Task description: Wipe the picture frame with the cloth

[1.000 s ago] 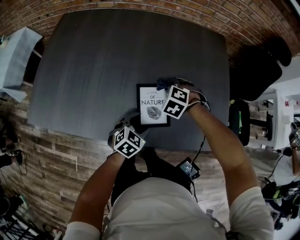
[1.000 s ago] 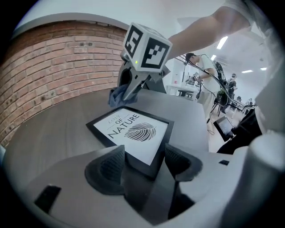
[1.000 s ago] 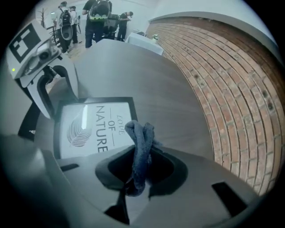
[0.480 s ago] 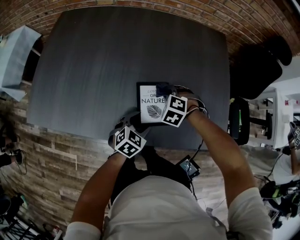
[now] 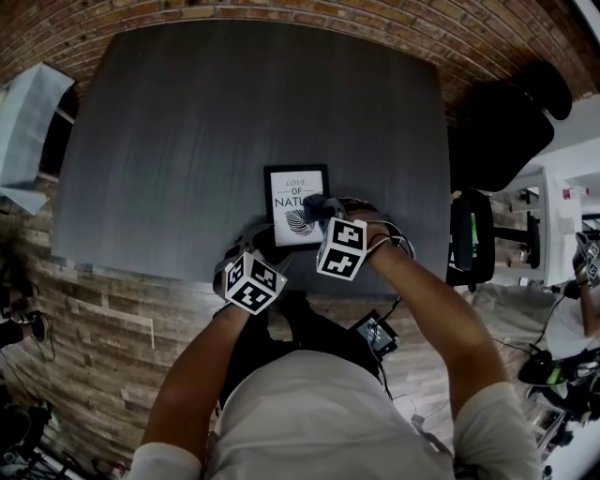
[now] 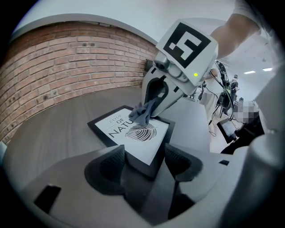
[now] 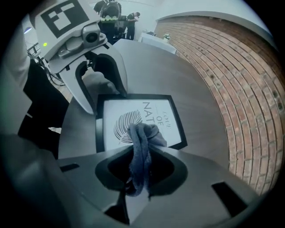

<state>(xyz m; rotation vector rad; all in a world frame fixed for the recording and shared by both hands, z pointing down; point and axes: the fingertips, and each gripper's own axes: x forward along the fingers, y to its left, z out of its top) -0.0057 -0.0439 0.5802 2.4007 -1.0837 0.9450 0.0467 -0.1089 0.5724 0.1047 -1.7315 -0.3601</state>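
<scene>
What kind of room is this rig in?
Probably an office or lab-style workspace, indoors. A brick wall runs behind a large dark table, and a black office chair stands at the table's right side.

The picture frame [image 5: 289, 199] lies flat near the table's 6 o'clock edge, black-rimmed, with a white print (a leaf under lettering). The bunched dark-grey cloth [image 5: 323, 205] touches the print's 3 o'clock side.
</scene>
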